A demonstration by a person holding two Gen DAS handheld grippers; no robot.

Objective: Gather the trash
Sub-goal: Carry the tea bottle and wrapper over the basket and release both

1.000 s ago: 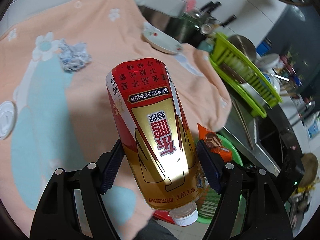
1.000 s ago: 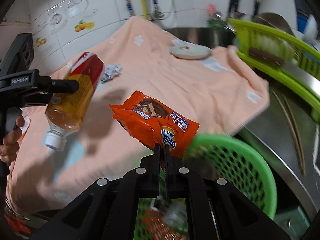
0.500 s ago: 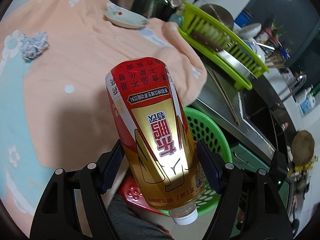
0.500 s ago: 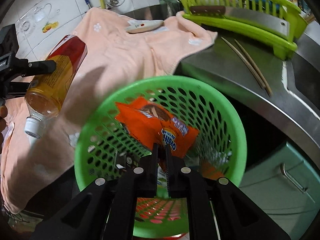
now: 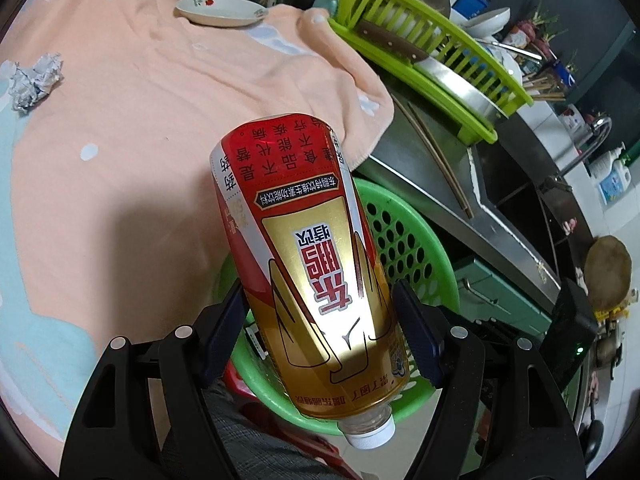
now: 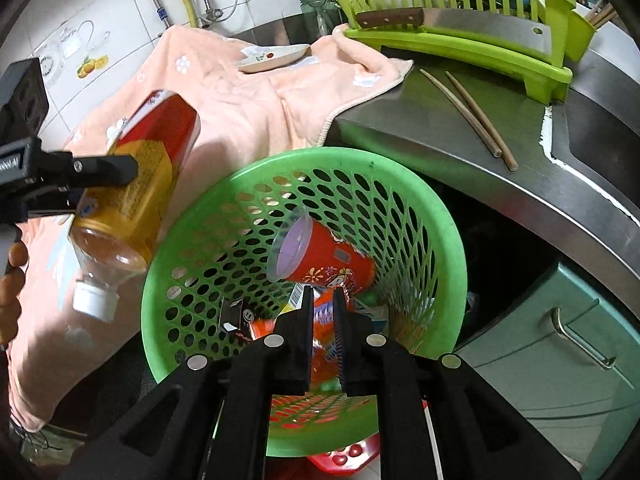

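drop-off step: orange wrapper (image 6: 322, 322) is being released into green basket (image 6: 420, 200) as right gripper (image 6: 323, 316) jaws are opening; bottle (image 5: 308, 268), clamped in wide-set left gripper (image 5: 320, 316) beside the rim, is judged next.

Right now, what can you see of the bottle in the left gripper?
The red-and-gold labelled plastic bottle is clear, white-capped and apparently empty. It hangs tilted, cap down, clamped at mid-body between the left gripper fingers. It sits beside the green perforated plastic basket's rim, in front of the peach towel, touching neither.
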